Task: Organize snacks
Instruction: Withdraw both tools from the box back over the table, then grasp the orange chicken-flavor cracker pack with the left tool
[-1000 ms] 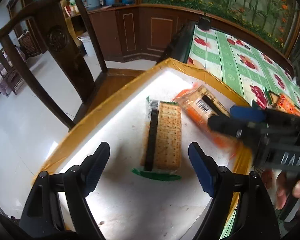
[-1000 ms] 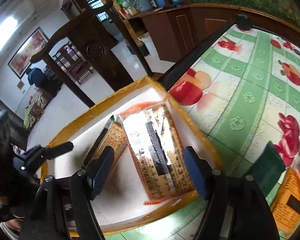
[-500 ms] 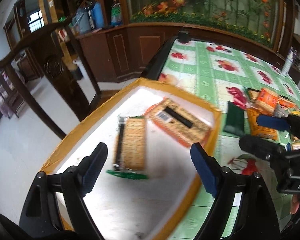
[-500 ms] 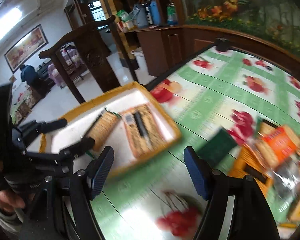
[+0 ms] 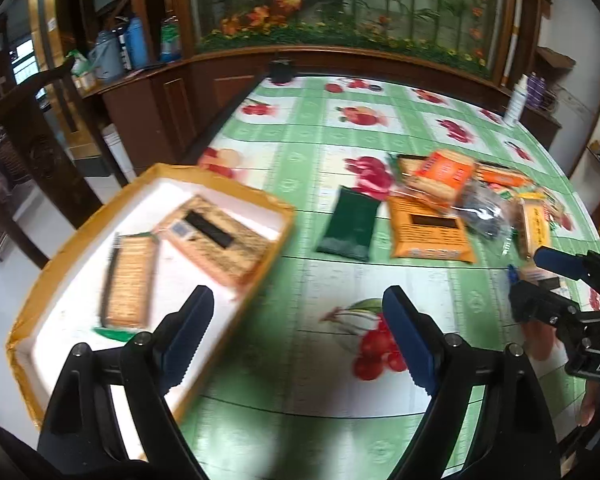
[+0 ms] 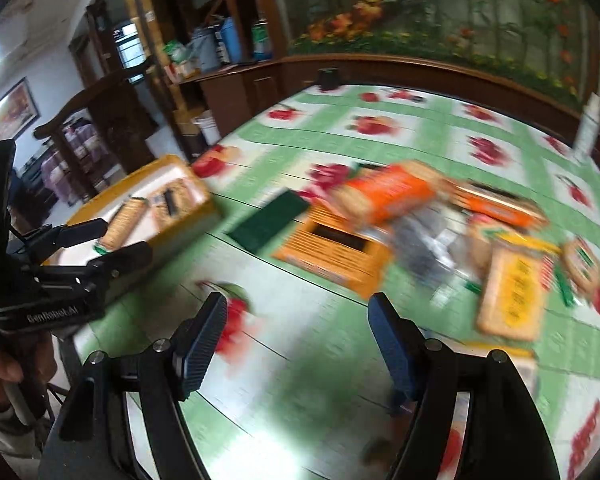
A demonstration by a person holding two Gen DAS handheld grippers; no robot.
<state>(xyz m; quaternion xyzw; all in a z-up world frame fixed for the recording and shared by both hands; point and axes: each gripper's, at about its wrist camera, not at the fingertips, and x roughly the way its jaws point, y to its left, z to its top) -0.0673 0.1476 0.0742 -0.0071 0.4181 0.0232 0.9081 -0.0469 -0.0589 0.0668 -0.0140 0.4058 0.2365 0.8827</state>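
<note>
Approaching heaped snack packets (image 5: 452, 196) with left gripper (image 5: 296, 334) and right gripper (image 6: 296, 336), jaws open, empty, left just widening; risks snagging neighbours.

Both tools swung from tray (image 5: 80, 236) toward snack pile (image 5: 440, 200).

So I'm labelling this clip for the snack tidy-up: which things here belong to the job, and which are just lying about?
Part of the job:
- yellow box, two cracker packs inside
- dark green packet
- orange packet
- snack pile
- left gripper and right gripper, both empty

Lying about:
- white bottle
- wooden chair
- black object at the table's far edge
</note>
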